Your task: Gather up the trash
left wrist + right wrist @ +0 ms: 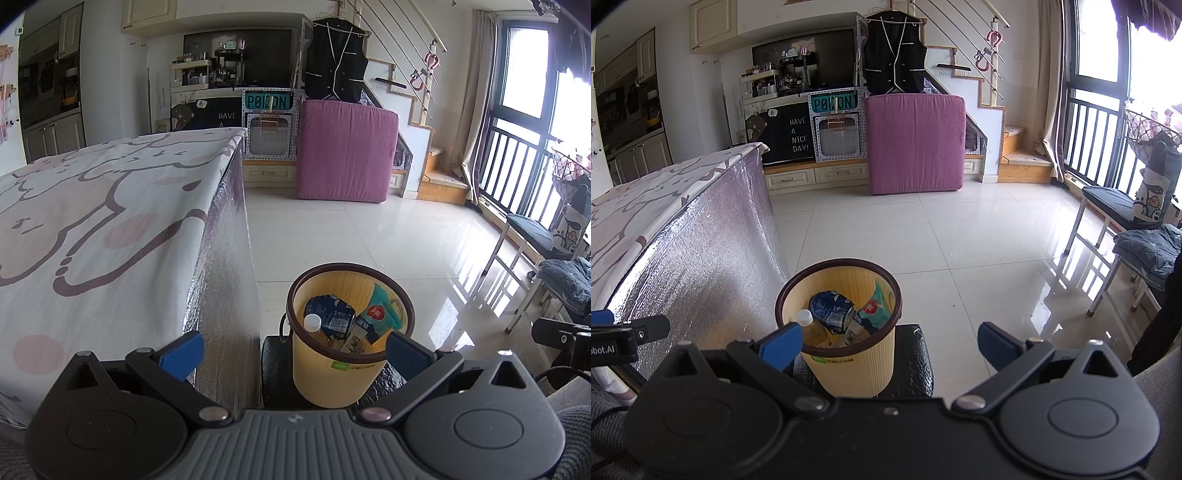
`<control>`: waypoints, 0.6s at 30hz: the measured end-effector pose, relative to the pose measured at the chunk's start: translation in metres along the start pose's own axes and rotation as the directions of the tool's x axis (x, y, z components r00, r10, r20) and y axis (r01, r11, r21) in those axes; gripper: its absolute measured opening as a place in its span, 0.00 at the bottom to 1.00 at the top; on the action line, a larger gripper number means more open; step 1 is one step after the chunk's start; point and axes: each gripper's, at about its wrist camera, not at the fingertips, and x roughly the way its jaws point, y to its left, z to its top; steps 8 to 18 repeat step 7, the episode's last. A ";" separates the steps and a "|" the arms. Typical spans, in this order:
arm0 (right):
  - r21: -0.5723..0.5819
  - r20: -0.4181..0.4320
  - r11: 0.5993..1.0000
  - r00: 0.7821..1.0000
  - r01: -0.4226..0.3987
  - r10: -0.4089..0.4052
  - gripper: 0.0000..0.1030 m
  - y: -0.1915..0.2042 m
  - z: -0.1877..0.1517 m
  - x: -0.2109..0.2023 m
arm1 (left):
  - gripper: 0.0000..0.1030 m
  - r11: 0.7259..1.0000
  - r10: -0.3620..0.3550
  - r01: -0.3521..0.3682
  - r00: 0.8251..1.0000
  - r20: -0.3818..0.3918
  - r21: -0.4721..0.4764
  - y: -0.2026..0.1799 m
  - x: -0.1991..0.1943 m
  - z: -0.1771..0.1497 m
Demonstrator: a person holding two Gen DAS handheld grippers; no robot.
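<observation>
Nearby, cartoon-print table [110, 206] borders glossy tiled floor [942, 236].

Glossy white floor tiles [960, 236] reflect daylight from the tall window [1100, 85] at right. A pink mattress [916, 144] leans against the far cabinets [812, 177], beside wooden stairs [1019, 155].

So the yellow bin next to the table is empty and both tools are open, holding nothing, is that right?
Not quite. The yellow bin is not empty: the right wrist view shows a white-capped bottle, a crushed blue can and a teal wrapper inside. The rest holds: it stands beside the table, and the left tool and right tool are open, holding nothing.
</observation>
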 end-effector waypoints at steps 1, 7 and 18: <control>0.000 0.000 1.000 1.000 0.000 0.000 0.99 0.000 0.000 0.000 | 1.00 1.000 0.001 -0.001 1.000 0.000 0.001 0.001 0.000 0.000; 0.000 0.000 1.000 1.000 0.000 0.000 0.99 0.000 0.000 0.000 | 1.00 1.000 0.001 -0.001 1.000 -0.003 0.003 0.003 0.000 0.001; 0.000 0.000 1.000 1.000 0.000 0.000 0.99 0.000 0.000 0.000 | 1.00 1.000 0.001 -0.001 1.000 -0.003 0.003 0.003 0.000 0.001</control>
